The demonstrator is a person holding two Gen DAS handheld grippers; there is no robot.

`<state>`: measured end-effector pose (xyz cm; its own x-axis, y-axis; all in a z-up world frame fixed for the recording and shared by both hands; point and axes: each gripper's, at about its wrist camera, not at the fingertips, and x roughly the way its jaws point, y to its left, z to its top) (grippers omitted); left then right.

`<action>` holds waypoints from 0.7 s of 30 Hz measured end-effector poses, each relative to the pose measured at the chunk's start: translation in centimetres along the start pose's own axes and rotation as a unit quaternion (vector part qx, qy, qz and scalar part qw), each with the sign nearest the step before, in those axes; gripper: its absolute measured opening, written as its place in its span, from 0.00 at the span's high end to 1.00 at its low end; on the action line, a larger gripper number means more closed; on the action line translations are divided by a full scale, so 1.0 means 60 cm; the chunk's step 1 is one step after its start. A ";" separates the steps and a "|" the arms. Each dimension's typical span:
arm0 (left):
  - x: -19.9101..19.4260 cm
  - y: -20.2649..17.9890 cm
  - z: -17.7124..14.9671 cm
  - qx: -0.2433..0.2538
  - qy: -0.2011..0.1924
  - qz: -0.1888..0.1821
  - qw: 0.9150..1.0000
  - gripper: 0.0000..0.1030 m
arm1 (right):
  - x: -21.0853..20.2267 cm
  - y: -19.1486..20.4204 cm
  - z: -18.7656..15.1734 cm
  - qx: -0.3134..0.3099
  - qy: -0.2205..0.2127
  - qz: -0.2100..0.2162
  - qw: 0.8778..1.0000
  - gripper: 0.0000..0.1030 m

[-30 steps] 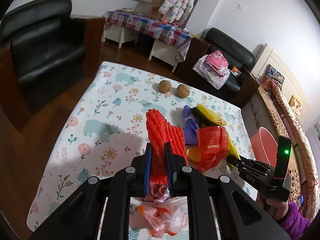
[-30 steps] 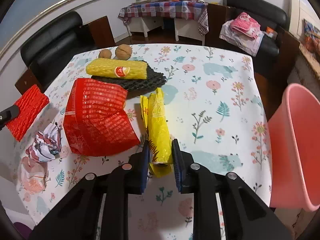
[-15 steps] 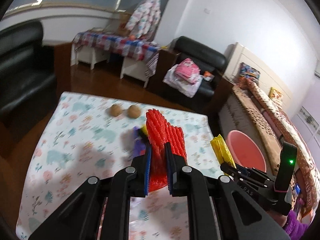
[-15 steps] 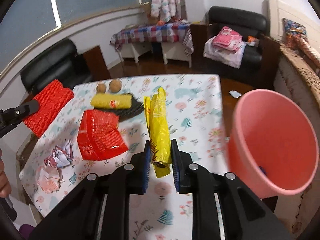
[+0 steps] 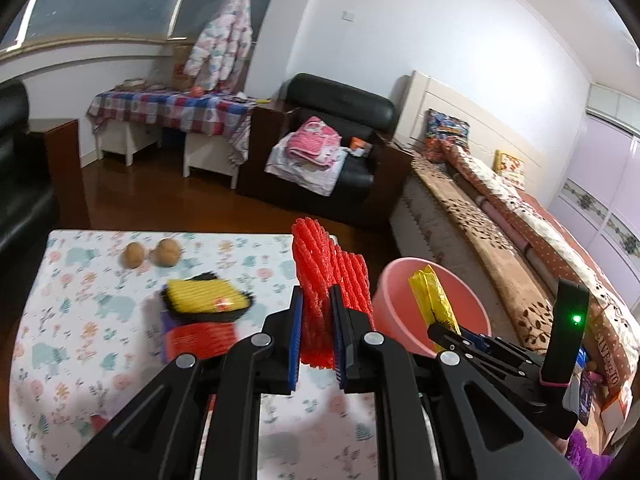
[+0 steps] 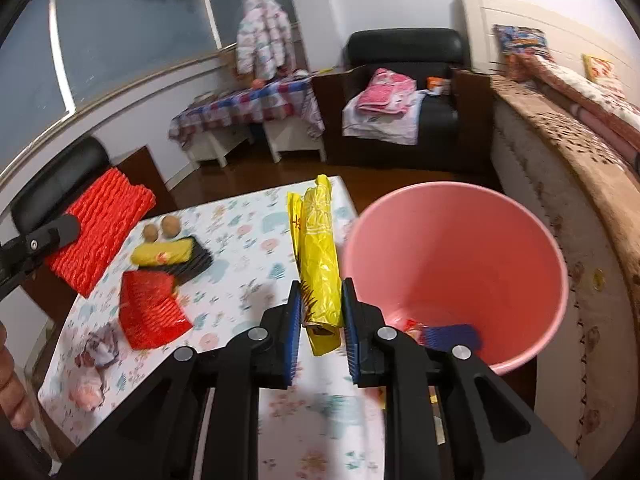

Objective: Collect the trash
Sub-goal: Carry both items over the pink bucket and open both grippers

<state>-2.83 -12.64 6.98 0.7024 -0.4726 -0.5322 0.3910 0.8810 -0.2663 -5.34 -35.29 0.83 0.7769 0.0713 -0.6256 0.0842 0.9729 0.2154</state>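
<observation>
My left gripper (image 5: 316, 320) is shut on a red foam net (image 5: 320, 264), held up above the flowered table (image 5: 80, 320). My right gripper (image 6: 320, 304) is shut on a long yellow plastic wrapper (image 6: 318, 248), just left of the pink bucket (image 6: 460, 264) beside the table's right edge. The bucket holds a blue piece and a red wrapper (image 6: 452, 334) at its bottom. In the left wrist view the yellow wrapper (image 5: 430, 296) stands in front of the bucket's (image 5: 396, 304) mouth. In the right wrist view the red net (image 6: 100, 228) hangs at far left.
On the table lie a yellow foam net (image 6: 162, 252) on a black net (image 6: 196, 260), a red bag (image 6: 152, 308), crumpled paper (image 6: 102, 346), pink plastic (image 6: 86, 386) and two brown nuts (image 6: 162, 228). A bed (image 6: 560, 160) runs along the right, a black armchair (image 6: 404, 92) behind.
Both grippers have risen and swung right towards the pink bucket, each keeping its hold. The bucket now fills much more of the right wrist view.
</observation>
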 end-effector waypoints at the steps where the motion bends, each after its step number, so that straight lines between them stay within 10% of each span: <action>1: 0.003 -0.008 0.002 0.003 -0.001 -0.002 1.000 0.88 | -0.002 -0.008 0.001 0.006 -0.003 -0.004 1.000 0.81; 21: 0.110 -0.170 -0.003 0.077 0.030 -0.061 0.995 0.88 | -0.026 -0.129 -0.001 0.089 -0.031 -0.053 0.994 0.81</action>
<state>-2.32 -24.71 6.02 0.6093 -0.5697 -0.5516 0.5608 0.8013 -0.2083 -7.25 -42.92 0.12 0.7940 -0.0476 -0.6061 0.2721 0.9193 0.2842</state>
